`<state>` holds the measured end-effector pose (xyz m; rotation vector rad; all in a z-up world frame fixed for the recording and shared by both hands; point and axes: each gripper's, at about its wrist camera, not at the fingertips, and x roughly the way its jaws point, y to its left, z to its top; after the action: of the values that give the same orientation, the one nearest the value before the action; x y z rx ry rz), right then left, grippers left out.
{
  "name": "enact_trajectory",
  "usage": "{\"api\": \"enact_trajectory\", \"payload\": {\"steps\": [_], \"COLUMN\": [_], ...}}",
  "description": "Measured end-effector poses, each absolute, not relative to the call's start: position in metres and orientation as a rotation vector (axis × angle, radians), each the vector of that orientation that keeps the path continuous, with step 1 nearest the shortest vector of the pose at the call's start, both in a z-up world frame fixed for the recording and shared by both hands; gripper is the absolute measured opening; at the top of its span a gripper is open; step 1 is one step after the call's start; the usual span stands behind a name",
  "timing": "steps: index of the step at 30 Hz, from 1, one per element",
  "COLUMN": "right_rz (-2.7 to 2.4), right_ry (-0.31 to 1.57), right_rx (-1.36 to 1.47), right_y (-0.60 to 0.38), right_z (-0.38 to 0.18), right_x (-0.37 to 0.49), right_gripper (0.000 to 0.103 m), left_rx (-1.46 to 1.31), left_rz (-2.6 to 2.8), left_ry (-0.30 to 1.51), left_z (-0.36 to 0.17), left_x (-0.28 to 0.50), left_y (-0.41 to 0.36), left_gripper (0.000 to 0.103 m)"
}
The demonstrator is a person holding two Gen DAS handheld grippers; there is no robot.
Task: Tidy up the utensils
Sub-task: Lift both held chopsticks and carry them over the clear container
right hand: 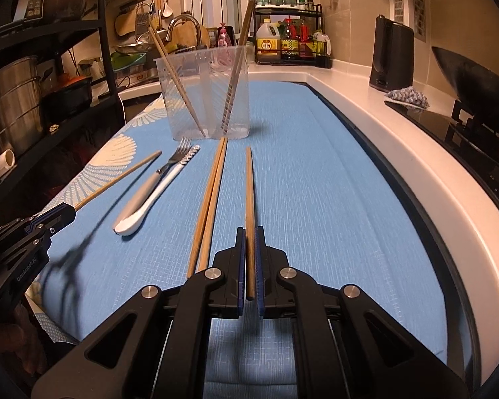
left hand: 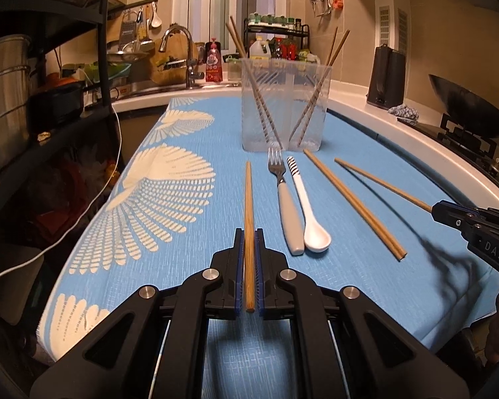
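My left gripper (left hand: 249, 232) is shut on a wooden chopstick (left hand: 248, 206) that points toward a clear plastic holder (left hand: 284, 106). My right gripper (right hand: 249, 231) is shut on another chopstick (right hand: 249, 193); it shows in the left wrist view (left hand: 437, 206) at the right, and its chopstick (left hand: 382, 184) does too. The left gripper appears in the right wrist view (right hand: 68, 213). On the blue cloth lie a fork (left hand: 282, 196), a white spoon (left hand: 307, 212) and a pair of chopsticks (left hand: 352, 202). The holder (right hand: 204, 96) has chopsticks in both its compartments.
The blue patterned cloth (left hand: 169, 199) covers the counter. A sink and faucet (left hand: 183, 53) stand behind. A black kettle (right hand: 391, 56), a wok (right hand: 475, 79) on the stove and a condiment rack (right hand: 289, 36) are at the right. A dark shelf (left hand: 50, 99) with pots is at the left.
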<state>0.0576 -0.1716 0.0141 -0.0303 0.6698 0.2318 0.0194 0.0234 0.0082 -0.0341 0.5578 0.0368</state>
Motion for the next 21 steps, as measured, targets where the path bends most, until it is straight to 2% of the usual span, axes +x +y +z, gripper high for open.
{"api": "enact_trajectory", "payload": {"steps": [21], "right_rz": [0.242], "right_ry": [0.525], "right_rx": [-0.013], "right_y": [-0.18], "right_z": [0.111], "right_x": [0.061], "right_gripper": [0.006], "left_rx": [-0.055], "left_rz": [0.013], "left_ry": [0.426], "left_z": [0.088], "left_x": [0.028], "left_y": [0.033], "left_gripper": [0.006]}}
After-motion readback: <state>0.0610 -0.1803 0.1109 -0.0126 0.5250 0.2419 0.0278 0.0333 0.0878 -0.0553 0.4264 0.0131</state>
